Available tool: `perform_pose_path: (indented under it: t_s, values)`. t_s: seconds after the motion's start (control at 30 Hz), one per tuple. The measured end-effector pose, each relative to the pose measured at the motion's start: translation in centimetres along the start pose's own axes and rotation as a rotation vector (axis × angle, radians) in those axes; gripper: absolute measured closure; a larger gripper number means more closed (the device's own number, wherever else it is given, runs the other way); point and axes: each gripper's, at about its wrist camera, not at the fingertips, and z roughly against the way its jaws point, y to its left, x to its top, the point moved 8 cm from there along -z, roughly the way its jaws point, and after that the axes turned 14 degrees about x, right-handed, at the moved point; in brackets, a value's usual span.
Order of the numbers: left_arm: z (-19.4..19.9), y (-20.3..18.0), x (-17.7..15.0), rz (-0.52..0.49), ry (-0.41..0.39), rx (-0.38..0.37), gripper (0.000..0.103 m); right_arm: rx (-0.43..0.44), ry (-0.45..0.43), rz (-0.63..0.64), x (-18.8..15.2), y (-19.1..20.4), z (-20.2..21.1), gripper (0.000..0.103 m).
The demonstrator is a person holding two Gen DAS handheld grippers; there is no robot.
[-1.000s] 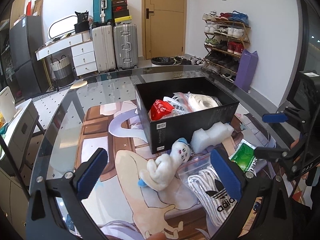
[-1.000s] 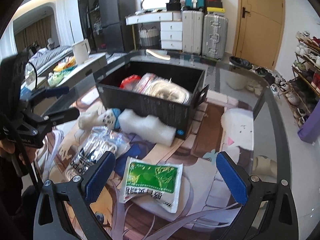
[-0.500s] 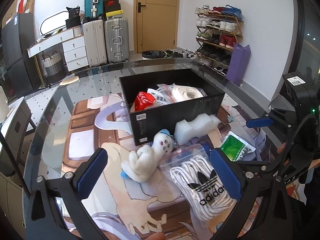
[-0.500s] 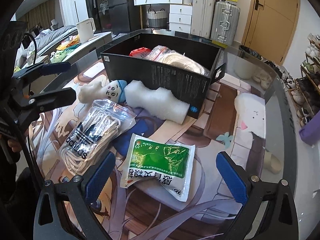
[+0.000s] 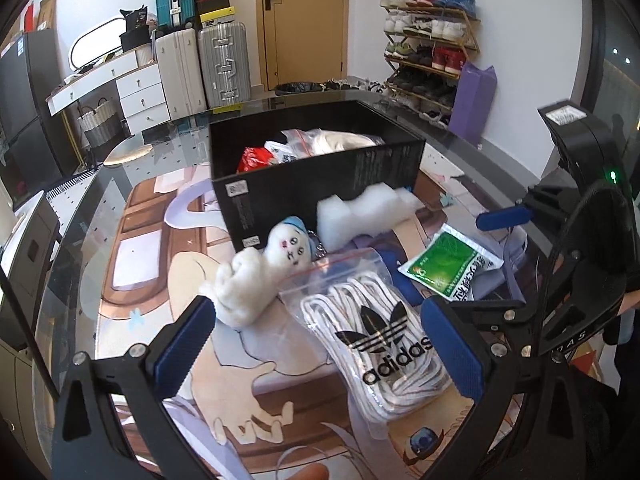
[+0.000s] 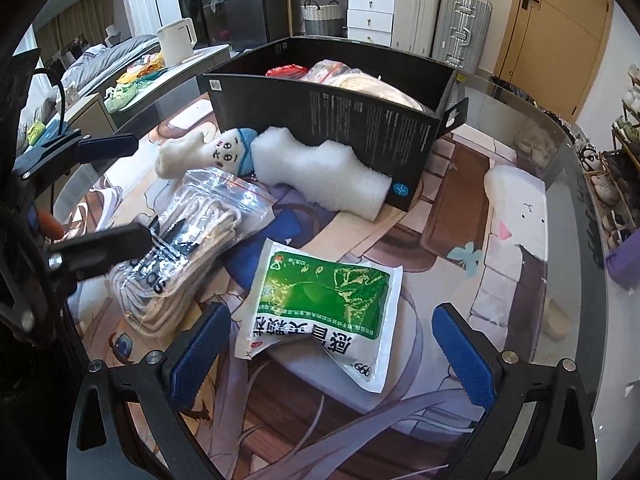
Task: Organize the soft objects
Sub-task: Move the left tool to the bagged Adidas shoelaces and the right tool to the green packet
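Observation:
A black box [image 5: 320, 184] [image 6: 360, 120] on the table holds a red packet [image 5: 254, 158] and bagged white items. In front of it lie a white plush doll [image 5: 260, 272] [image 6: 208, 152], a white foam piece [image 5: 364, 212] [image 6: 320, 176], a zip bag of white laces [image 5: 376, 332] [image 6: 188, 232] and a green-and-white packet [image 5: 448, 264] [image 6: 324, 304]. My left gripper [image 5: 320, 344] is open, low over the lace bag and doll. My right gripper [image 6: 328, 352] is open, just above the green packet.
The glass table [image 6: 560, 152] carries a printed mat [image 5: 160, 264]. Suitcases [image 5: 224, 64], white drawers [image 5: 140, 92] and a shoe rack [image 5: 432, 48] stand beyond. A kettle [image 6: 178, 40] sits on a side counter at the left.
Both grippers have moved down and closer to the items: the left toward the lace bag and doll, the right toward the green packet. Both stay open. The items have not moved.

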Motion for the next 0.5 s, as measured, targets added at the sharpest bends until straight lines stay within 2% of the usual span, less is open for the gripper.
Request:
perform_pose_path:
  t_s: [0.5]
  values:
    - [0.1, -2.2, -0.7, -0.041, 0.026, -0.045, 0.000, -0.002, 0.020, -0.020, -0.8, -1.4, -0.4, 0.001]
